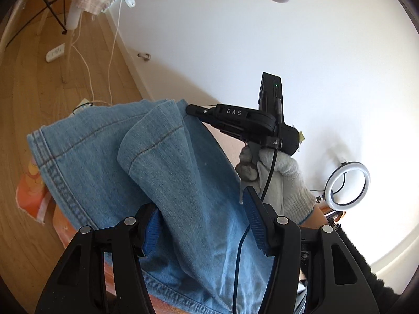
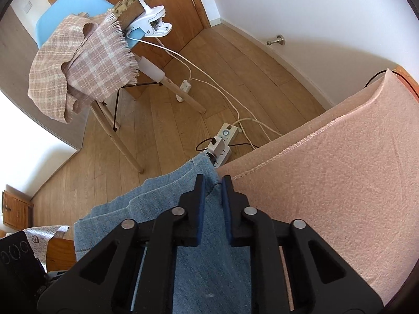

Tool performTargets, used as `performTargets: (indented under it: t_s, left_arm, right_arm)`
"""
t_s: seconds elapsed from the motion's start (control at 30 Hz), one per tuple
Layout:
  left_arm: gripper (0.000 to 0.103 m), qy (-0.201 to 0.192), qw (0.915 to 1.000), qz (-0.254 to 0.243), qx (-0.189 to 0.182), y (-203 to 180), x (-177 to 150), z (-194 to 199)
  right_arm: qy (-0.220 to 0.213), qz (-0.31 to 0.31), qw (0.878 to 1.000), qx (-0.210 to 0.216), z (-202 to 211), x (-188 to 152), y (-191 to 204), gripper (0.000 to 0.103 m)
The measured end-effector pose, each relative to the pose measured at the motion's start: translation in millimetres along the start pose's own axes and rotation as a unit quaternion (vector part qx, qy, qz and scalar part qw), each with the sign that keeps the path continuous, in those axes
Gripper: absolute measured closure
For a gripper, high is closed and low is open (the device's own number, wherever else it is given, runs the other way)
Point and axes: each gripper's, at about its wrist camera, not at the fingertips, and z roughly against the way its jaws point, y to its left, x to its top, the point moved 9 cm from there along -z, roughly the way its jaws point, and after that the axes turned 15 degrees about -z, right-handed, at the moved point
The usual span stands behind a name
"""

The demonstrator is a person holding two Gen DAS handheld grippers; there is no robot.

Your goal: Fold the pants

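Light blue denim pants [image 1: 170,162] hang lifted in the air, doubled over, with a hem and seams toward the left. My left gripper [image 1: 200,225] is wide open, its blue pads either side of the denim without pinching it. In the left wrist view the right gripper [image 1: 189,110], held by a white-gloved hand [image 1: 277,180], pinches the far edge of the pants. In the right wrist view the right gripper [image 2: 212,183] is shut on the pants [image 2: 209,261] near their edge, above the pink blanket [image 2: 340,170].
A pink blanket covers the table at right. A chair [image 2: 65,13] with a plaid cloth [image 2: 86,60] and a clipped lamp [image 2: 149,23] stands on the wooden floor. A power strip [image 2: 222,141] and cables lie below. A ring light [image 1: 348,185] stands by the white wall.
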Motion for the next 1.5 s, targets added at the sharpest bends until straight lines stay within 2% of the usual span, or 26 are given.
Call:
performTargets:
  t_s: [0.17, 0.2, 0.27, 0.33, 0.4, 0.43, 0.7, 0.87, 1.27, 1.5]
  left_arm:
    - [0.048, -0.040, 0.9984, -0.002, 0.041, 16, 13, 9]
    - [0.048, -0.038, 0.9980, -0.007, 0.050, 20, 15, 7]
    - [0.059, -0.014, 0.9982, -0.008, 0.058, 33, 15, -3]
    - [0.080, 0.000, 0.9975, -0.009, 0.070, 44, 11, -9]
    - [0.096, 0.000, 0.9976, -0.004, 0.070, 51, 11, -10]
    - [0.097, -0.001, 0.9975, -0.001, 0.071, 54, 12, -9]
    - [0.099, -0.020, 0.9968, 0.014, 0.076, 72, 17, 7]
    - [0.099, -0.029, 0.9956, 0.014, 0.088, 85, 22, 17]
    - [0.099, 0.003, 0.9937, 0.015, 0.111, 100, 8, 11]
    - [0.093, 0.014, 0.9900, -0.007, 0.140, 100, 11, 21]
  right_arm:
    - [-0.008, 0.008, 1.000, 0.001, 5, 0, 2, 0.096]
    - [-0.009, 0.010, 1.000, 0.001, 6, 0, 3, 0.096]
    - [-0.011, 0.013, 1.000, 0.002, 7, 0, 5, 0.096]
    - [-0.012, 0.015, 1.000, -0.004, 6, 1, 6, 0.096]
    - [-0.015, 0.019, 1.000, -0.010, 6, 0, 9, 0.097]
    - [-0.018, 0.023, 1.000, -0.012, 7, 0, 10, 0.097]
    - [-0.051, 0.051, 0.997, -0.011, 31, 12, 39, 0.098]
    - [-0.058, 0.055, 0.997, -0.020, 25, 21, 52, 0.099]
    - [-0.033, 0.034, 0.999, -0.027, -23, 14, 39, 0.099]
    - [-0.040, -0.002, 0.999, -0.018, -14, 12, 37, 0.092]
